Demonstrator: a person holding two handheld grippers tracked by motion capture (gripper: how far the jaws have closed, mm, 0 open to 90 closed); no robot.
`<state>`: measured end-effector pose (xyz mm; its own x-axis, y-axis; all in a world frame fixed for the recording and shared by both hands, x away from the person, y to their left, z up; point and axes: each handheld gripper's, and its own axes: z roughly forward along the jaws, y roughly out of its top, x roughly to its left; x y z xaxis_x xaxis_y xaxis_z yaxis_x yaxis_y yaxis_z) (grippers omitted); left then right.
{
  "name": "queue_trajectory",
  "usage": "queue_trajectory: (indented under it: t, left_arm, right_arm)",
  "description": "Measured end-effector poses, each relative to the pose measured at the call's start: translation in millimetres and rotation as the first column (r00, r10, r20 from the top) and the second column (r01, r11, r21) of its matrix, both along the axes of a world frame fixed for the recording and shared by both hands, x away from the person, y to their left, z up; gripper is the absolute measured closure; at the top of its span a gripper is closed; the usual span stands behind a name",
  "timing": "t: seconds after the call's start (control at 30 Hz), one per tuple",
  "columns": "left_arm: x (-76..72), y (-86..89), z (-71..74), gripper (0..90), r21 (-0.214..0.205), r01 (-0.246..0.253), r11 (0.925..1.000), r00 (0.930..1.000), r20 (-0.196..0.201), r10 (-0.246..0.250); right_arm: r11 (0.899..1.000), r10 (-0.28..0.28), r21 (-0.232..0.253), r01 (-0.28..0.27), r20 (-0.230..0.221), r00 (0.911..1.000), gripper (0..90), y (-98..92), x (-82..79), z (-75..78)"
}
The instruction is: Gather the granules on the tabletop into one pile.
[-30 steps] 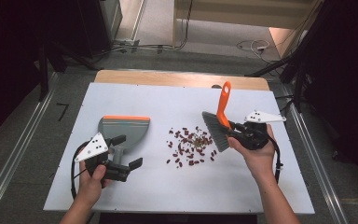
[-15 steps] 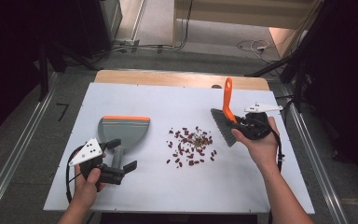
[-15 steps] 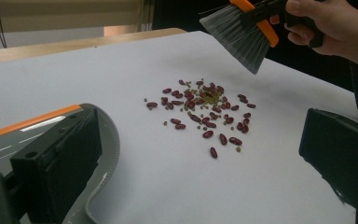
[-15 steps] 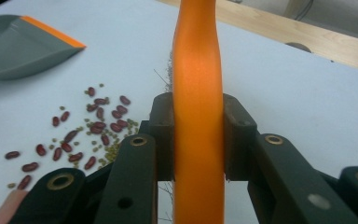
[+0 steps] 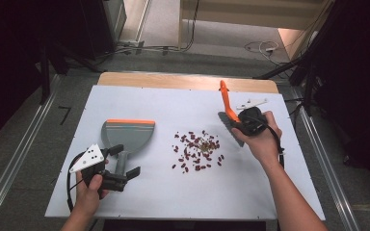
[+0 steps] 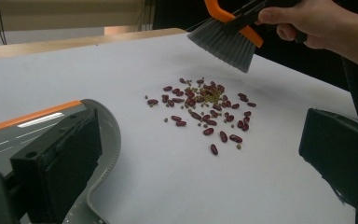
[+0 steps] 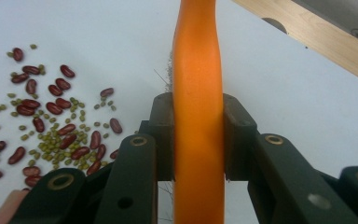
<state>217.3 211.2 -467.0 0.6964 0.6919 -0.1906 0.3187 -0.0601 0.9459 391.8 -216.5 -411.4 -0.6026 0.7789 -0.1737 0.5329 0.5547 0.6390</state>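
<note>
A grey dustpan [image 5: 126,134] with an orange front lip lies at the table's left, its handle pointing towards the person. My left gripper [image 5: 124,160] stands open at that handle, one jaw on each side, without pressing it; its own view [image 6: 191,140] has the left jaw over the pan's rim [image 6: 107,140]. Red beans and small green ones [image 5: 197,149] [image 6: 205,105] [image 7: 51,126] lie scattered mid-table. My right gripper [image 5: 238,124] [image 7: 198,135] is shut on the orange handle of a hand brush [image 5: 225,103] [image 7: 198,70]. Its grey bristles [image 6: 223,42] hang right of the beans, seemingly just off the table.
The white table top [image 5: 183,192] has a wooden strip [image 5: 183,82] along its far edge. Metal rails run along the floor on both sides, and cables lie on the floor beyond the table.
The right hand has drawn the brush away from the beans' right edge, towards the far right. The left gripper has barely shifted.
</note>
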Motion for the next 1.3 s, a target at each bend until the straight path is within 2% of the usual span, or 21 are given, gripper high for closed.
queue_trajectory:
  t: [0.13,0.2,0.23,0.27,0.37,0.6,0.63,0.7,0.83,1.0,1.07,1.13,1.3]
  left_arm:
    - [0.1,2.3,-0.9,0.0,-0.006,-0.006,1.0,1.0,-0.005,0.006]
    - [0.5,3.3,-1.2,0.0,-0.008,-0.008,0.9999,1.0,-0.006,0.008]
    - [0.8,3.6,-1.2,0.0,-0.01,-0.009,0.9999,0.9999,-0.007,0.009]
    - [0.9,3.8,-1.3,0.4,-0.011,-0.01,0.9999,0.9999,-0.009,0.01]
    - [0.4,4.2,-1.0,0.4,-0.014,-0.012,0.9998,0.9999,-0.007,0.012]
    - [0.5,4.8,-1.8,0.4,-0.011,-0.012,0.9999,0.9999,-0.009,0.011]
    - [0.4,4.7,-1.8,0.4,-0.011,-0.01,0.9999,0.9999,-0.01,0.01]
    - [0.4,4.7,-1.7,0.4,-0.008,-0.011,0.9999,0.9999,-0.01,0.011]
    - [0.7,4.4,-1.4,0.4,-0.011,-0.012,0.9999,0.9999,-0.009,0.012]
    - [1.2,2.8,-2.1,0.4,-0.005,-0.006,1.0,0.9999,-0.012,0.006]
    - [1.6,2.5,-2.5,0.4,-0.004,-0.004,1.0,0.9999,-0.014,0.004]
    - [2.1,2.4,-2.8,0.4,-0.006,-0.001,1.0,0.9999,-0.014,0.001]
    - [1.8,2.7,-2.8,0.4,-0.004,-0.003,1.0,0.9999,-0.014,0.003]
  right_arm:
    - [0.997,-0.003,-0.08,0.003,0.007,1.0,68.8,10.4,6.6,-7.9]
    - [0.99,-0.009,-0.141,0.011,0.017,0.9998,68.8,16.9,7.9,-12.2]
    - [0.981,-0.009,-0.193,0.015,0.032,0.9994,68.8,22.8,8.5,-15.5]
    - [0.974,-0.005,-0.225,0.014,0.04,0.9992,68.8,27.5,8.9,-18.0]
    - [0.959,0.007,-0.282,0.008,0.052,0.9986,68.8,38.5,12.5,-24.1]
    - [0.957,0.041,-0.288,-0.034,0.018,0.999,69.0,53.4,13.1,-31.6]
    - [0.96,0.044,-0.278,-0.041,0.004,0.999,69.0,54.6,12.4,-32.1]
    - [0.958,0.059,-0.28,-0.061,-0.015,0.9981,69.1,57.0,11.2,-32.7]
    - [0.952,0.091,-0.288,-0.101,-0.049,0.9947,68.9,65.0,5.8,-35.3]
    - [0.956,0.111,-0.265,-0.126,-0.072,0.9912,68.4,69.7,0.2,-37.2]
    - [0.956,0.127,-0.257,-0.143,-0.08,0.9887,68.2,71.7,-3.6,-37.7]
    - [0.951,0.148,-0.26,-0.165,-0.087,0.9853,68.1,73.0,-8.0,-38.1]
    - [0.953,0.178,-0.226,-0.2,-0.111,0.9776,67.8,73.4,-15.9,-37.9]
